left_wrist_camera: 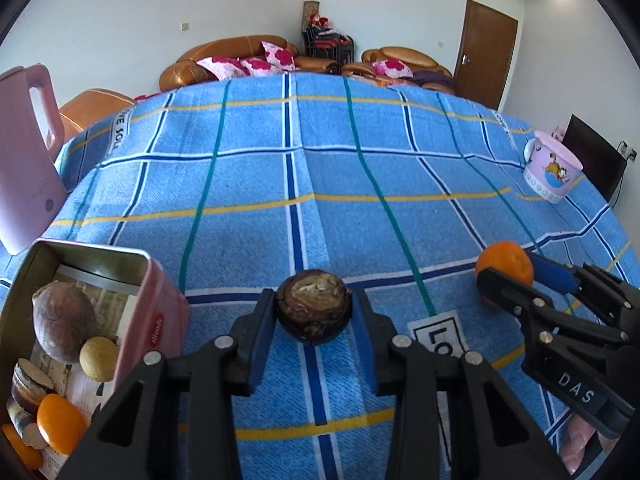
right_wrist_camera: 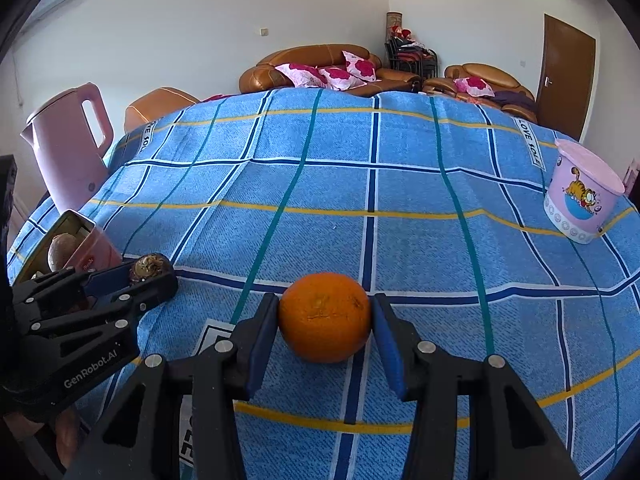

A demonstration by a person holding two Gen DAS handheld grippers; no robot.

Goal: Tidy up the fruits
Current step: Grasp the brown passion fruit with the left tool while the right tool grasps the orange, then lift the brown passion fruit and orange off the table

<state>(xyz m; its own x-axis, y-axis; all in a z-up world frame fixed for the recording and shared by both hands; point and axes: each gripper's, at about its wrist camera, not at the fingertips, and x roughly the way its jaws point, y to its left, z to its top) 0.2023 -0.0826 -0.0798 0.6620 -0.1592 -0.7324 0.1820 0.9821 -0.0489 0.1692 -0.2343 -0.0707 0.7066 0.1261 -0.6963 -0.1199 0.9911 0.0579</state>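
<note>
Right now the left gripper (left_wrist_camera: 313,312) has its blue pads pinched against both flanks of a dark brown, rough-skinned fruit (left_wrist_camera: 313,307), which sits low over the blue checked cloth (left_wrist_camera: 248,184); whether it rests on the cloth or is just off it I cannot tell. The right gripper (right_wrist_camera: 325,318) is likewise closed on an orange (right_wrist_camera: 325,317), a pad touching each side. From the left wrist view the orange lies toward 3 o'clock of the brown fruit; from the right wrist view the brown fruit sits near 9 o'clock.

Further out, at about 8 o'clock of the left gripper, a pink tin (left_wrist_camera: 164,312) stands open and already holds several pieces: a large brown fruit, a small yellowish one, orange ones and some sliced bits. A pink jug (right_wrist_camera: 72,148) stands beyond it around 10 o'clock, and a lidded pink cartoon tub (right_wrist_camera: 584,196) sits well apart near 2 o'clock.

Judging by this, the sorting is mostly done: these two gripped fruits are the only loose ones visible, and carrying them to the tin seems to remain.
</note>
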